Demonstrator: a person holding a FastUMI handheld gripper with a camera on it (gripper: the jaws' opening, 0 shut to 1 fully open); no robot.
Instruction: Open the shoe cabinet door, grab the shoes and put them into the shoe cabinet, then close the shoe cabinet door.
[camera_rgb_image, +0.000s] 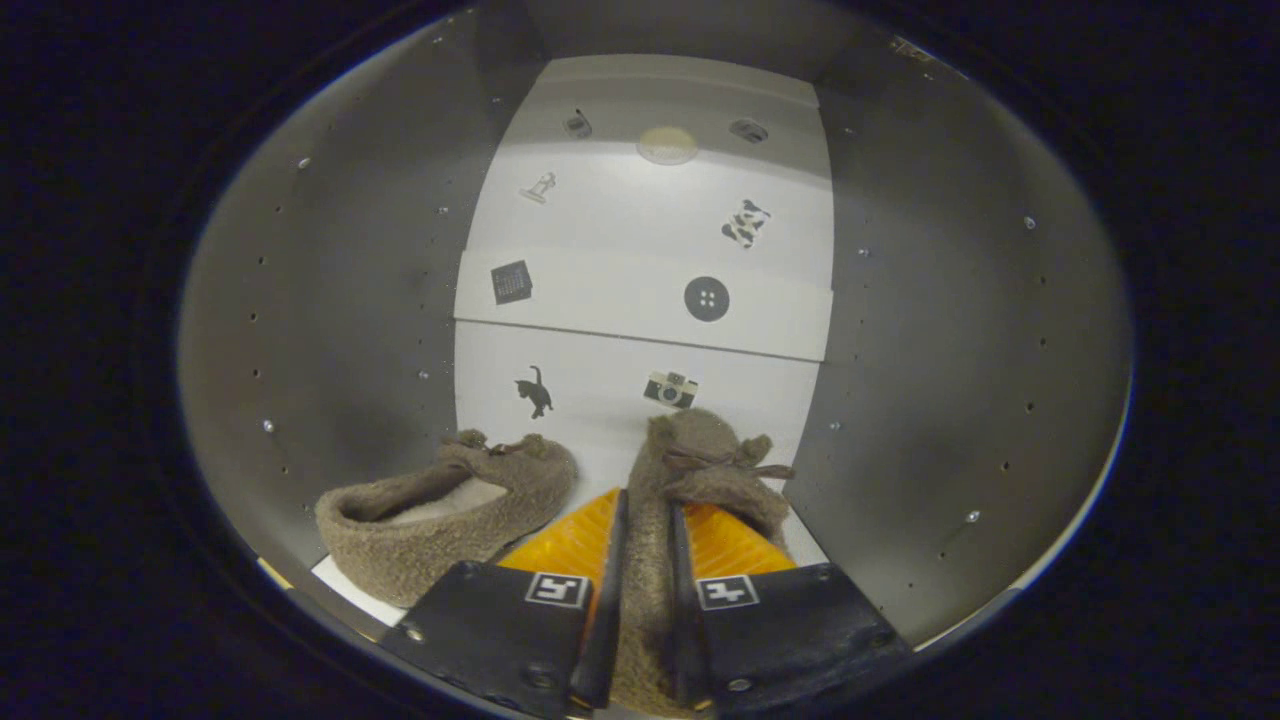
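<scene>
Gripper (648, 520) at bottom centre, pinching the fuzzy brown slipper (700, 470) by its side wall, one finger inside, one outside. Lower right of centre, resting on the white shelf (600, 400) inside the shoe cabinet (330, 300). Second fuzzy brown slipper (450, 510) lower left, just beside the first, apart from the fingers. Small picture stickers (706, 299) on the shelves beyond, toward frame top.

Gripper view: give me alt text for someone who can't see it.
The gripper is shut on a fuzzy tan shoe inside the shoe cabinet. A matching second shoe lies just beside it, and small picture stickers dot the white back panel.
</scene>
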